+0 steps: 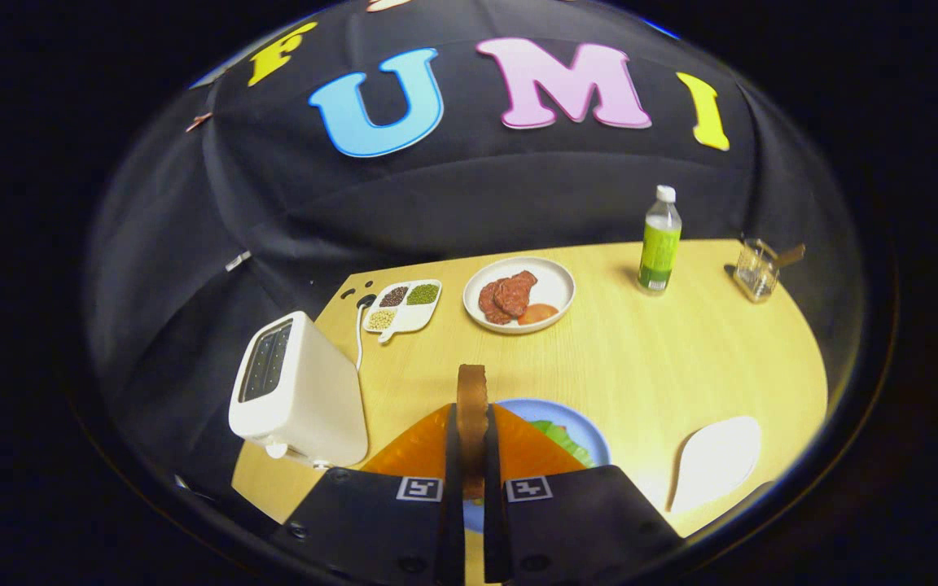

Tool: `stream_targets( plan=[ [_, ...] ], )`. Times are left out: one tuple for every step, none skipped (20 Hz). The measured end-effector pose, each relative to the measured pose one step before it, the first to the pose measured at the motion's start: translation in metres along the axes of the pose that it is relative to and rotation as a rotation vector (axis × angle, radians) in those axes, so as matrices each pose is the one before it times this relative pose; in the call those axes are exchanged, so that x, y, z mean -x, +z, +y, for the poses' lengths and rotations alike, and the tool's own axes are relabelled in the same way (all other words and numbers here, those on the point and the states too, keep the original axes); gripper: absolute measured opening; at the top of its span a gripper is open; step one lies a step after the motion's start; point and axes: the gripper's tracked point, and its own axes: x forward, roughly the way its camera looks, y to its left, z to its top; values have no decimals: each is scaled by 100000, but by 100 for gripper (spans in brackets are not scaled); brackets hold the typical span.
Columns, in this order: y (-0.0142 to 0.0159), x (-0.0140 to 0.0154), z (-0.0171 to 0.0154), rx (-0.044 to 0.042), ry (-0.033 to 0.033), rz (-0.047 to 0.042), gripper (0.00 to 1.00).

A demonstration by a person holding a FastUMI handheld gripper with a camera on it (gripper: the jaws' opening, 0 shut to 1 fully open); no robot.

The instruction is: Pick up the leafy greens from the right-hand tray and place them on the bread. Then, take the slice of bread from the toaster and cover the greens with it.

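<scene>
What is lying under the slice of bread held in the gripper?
Under the bread slice, gripped edge-on between the shut fingers, lies a blue plate with leafy greens. The fingers and slice cover the plate's middle, so any bottom bread is hidden.

No readable words or numbers are showing on anything ahead of the fingers. The green label of the bottle (659, 244), standing well beyond them, is appearing too small to read, and the gripper (469, 480) is carrying only square coded markers.
</scene>
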Motion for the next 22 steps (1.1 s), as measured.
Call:
stream_targets(
  plan=[
    [-526, -473, -68, -4049, -104, 382, 13],
    [-507, -398, -213, -2983, -11, 494, 13],
    [-575, -461, -381, -2001, -292, 955, 13],
    [-652, -304, -671, -1241, -893, 1216, 13],
    [-519, -230, -900, -1076, -1227, 844, 14],
    [-405, -167, -930, -1003, -1388, 86, 14],
    [-103, 147, -794, -1084, -1212, 109, 14],
    [-130, -127, -1155, -601, -1487, -241, 14],
    [-200, -190, -1089, -360, -1238, 288, 14],
    [-149, -178, -938, -496, -661, 909, 14],
    [-314, -209, -724, -781, -210, 1308, 14],
    [-322, -193, -851, -683, -441, 1542, 14],
    [-229, -279, -760, -450, -716, 986, 16],
    [-258, -370, -1041, 743, -2549, 949, 23],
    [-584, -221, -933, 1091, -1846, 1312, 31],
    [-284, -347, -570, 599, -644, 827, 42],
    [-340, -394, -625, 985, -1274, 1067, 47],
    [-29, -66, -882, 1550, -824, 548, 52],
    [-149, -402, -310, 879, 308, -160, 55],
    [176, 61, -350, 346, 307, -204, 62],
    [366, 70, -392, 281, 174, -878, 67],
    [549, 167, -484, 672, -63, -1618, 71]
  ],
)
